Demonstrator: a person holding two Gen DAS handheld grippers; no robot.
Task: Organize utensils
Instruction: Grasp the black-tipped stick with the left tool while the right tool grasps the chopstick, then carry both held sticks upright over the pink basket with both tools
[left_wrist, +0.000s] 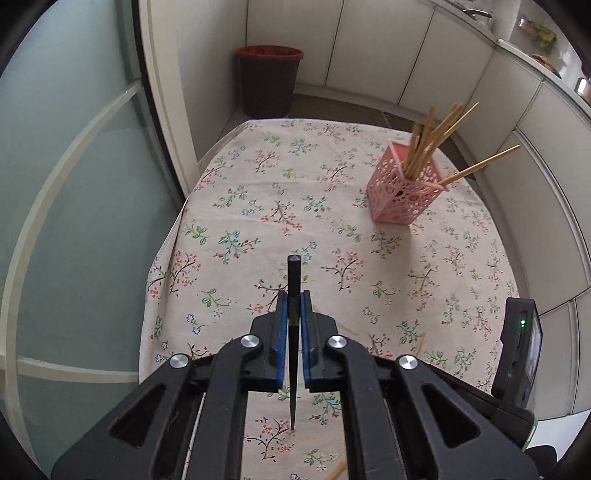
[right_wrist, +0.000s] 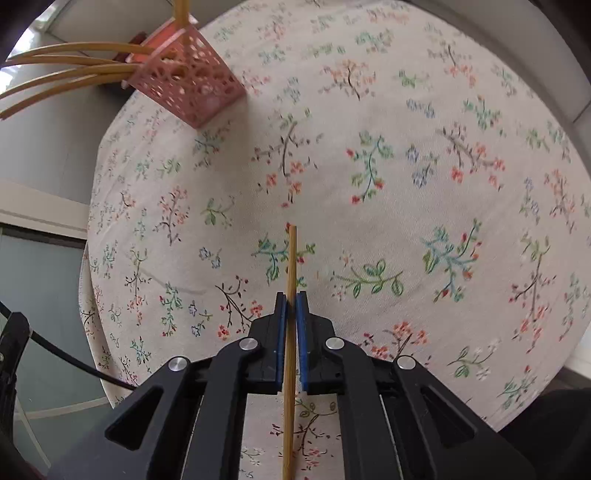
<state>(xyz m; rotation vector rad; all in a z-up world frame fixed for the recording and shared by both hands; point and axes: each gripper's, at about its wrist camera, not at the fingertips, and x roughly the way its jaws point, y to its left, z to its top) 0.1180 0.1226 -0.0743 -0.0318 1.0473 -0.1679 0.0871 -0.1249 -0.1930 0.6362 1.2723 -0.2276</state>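
Left wrist view, nearest: left gripper (left_wrist: 294, 301) with its blue pads clamped on a black chopstick (left_wrist: 293, 280), which runs lengthwise between the jaws, blunt end forward and thin tip back toward the camera.
Under the black chopstick: floral tablecloth (left_wrist: 258, 206) covering the table.
Near edge of the cloth: two short bits of bamboo stick, one (left_wrist: 419, 345) right of the left gripper, one (left_wrist: 336, 470) at the bottom of the view; what they belong to cannot be told.
Right of the left gripper: a black device with a green light (left_wrist: 522, 332).
Beyond the left gripper, right half of the cloth: pink lattice holder (left_wrist: 400, 192), upright, well apart from the black chopstick.
Inside the pink lattice holder: bamboo chopsticks (left_wrist: 436, 136) leaning out to the right.
Past the table's far edge: dark waste bin (left_wrist: 269, 81) with a red liner on the floor, white cabinets behind it.
Right wrist view, nearest: right gripper (right_wrist: 291, 301), pads closed on a bamboo chopstick (right_wrist: 291, 258) that runs forward past the fingertips and back under the camera.
Farther, upper left of the right gripper: the pink lattice holder (right_wrist: 192, 88) near the cloth's corner, its sticks (right_wrist: 74, 70) fanning left.
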